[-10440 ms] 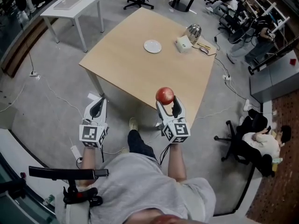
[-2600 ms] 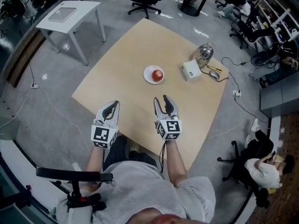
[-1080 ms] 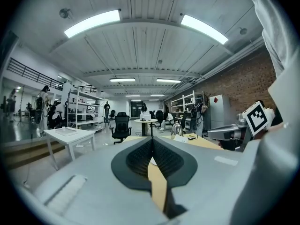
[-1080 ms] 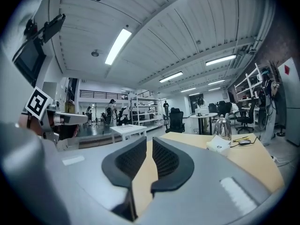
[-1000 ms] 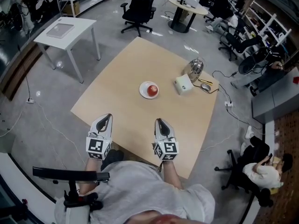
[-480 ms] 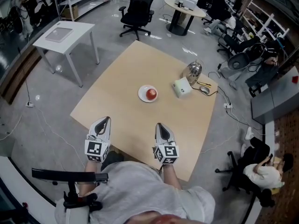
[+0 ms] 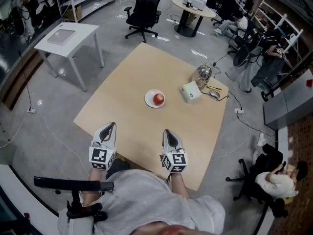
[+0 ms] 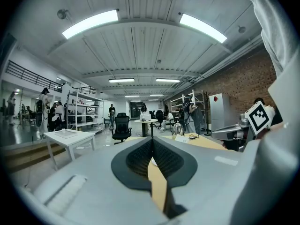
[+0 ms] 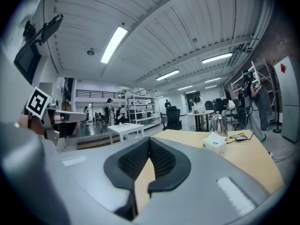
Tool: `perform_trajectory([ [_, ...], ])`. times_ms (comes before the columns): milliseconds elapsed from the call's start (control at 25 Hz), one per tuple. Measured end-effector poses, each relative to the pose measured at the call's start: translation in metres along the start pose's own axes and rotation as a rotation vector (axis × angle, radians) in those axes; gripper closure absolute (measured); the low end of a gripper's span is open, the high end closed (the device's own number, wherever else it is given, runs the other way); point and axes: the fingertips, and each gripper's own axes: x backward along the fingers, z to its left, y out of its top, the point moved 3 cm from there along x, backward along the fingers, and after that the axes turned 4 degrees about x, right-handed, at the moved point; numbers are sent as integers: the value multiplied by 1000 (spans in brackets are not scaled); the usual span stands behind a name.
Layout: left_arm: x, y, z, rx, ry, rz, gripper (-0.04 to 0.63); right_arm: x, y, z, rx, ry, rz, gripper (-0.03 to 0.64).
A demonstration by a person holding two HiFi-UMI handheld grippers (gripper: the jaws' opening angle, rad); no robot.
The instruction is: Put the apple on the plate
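A red apple [image 7: 158,99] rests on a small white plate [image 7: 149,100] near the middle of the wooden table [image 7: 127,111]. My left gripper [image 7: 109,126] hangs at the table's near edge, shut, with nothing between its jaws. To its right, my right gripper [image 7: 167,132] is shut and empty too, over the near edge. Both point toward the plate from well short of it. In the left gripper view the black pads [image 8: 140,156] meet at their tips; a sliver of the plate [image 8: 153,161] shows behind them. In the right gripper view the pads [image 9: 160,160] touch as well.
A white box [image 7: 190,91], a metal kettle [image 7: 203,74], a mouse and a cable lie at the table's far right corner. A small white table [image 7: 68,35] stands to the left, office chairs and a round table behind. A person stands at the far right.
Over ten seconds the apple went from my right gripper to the plate, and both grippers drew back to the near edge. In the last half second only the far-right person moved.
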Motion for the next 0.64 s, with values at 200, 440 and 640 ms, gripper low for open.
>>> perform_trajectory([
  [200,0,0,0,2,-2,5,577,1,-1,0,-3,1,0,611],
  [440,-1,2,-4,0,-7,4,577,3,1,-1,-6,1,-4,611],
  [640,-4,4,-1,0,-7,10,577,-1,2,-2,-8,2,1,611],
])
